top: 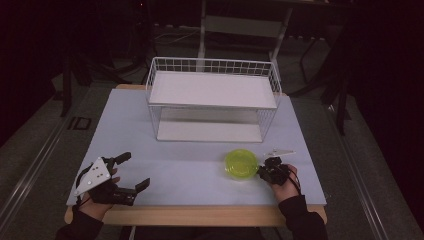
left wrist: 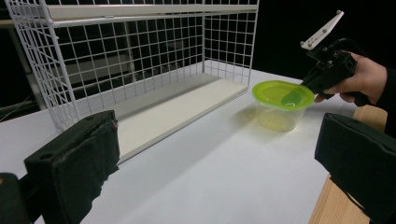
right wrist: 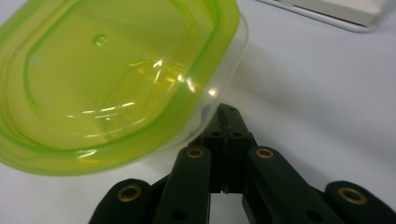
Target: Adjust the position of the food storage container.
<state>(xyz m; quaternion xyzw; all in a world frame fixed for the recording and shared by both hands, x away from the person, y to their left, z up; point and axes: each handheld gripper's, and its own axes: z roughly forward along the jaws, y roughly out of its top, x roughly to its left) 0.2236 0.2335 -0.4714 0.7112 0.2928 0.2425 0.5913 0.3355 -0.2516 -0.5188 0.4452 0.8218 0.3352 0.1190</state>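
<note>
Fingertips of our right gripper [right wrist: 227,122] are pressed together with nothing between them, their tips right against the rim of the green-lidded container [right wrist: 112,79]. Whether they truly touch it we cannot tell. Our left gripper [top: 129,175] rests near the table's front left corner, jaws spread wide and empty.

That container [top: 241,163] stands upright on the table [top: 190,170], right of centre, in front of the wire shelf rack [top: 212,100] and well apart from it. We judge it light and fairly stiff: thin clear plastic walls, a glossy translucent lid with rounded corners and a raised lip. Smooth plastic on a smooth top will likely slide if nudged. The lid's overhanging edge looks like the best place to pinch, or across the body just below it.

Beyond it, the rack is white coated wire mesh with two flat pale boards, and the tabletop is matt, pale, edged in bare wood.
</note>
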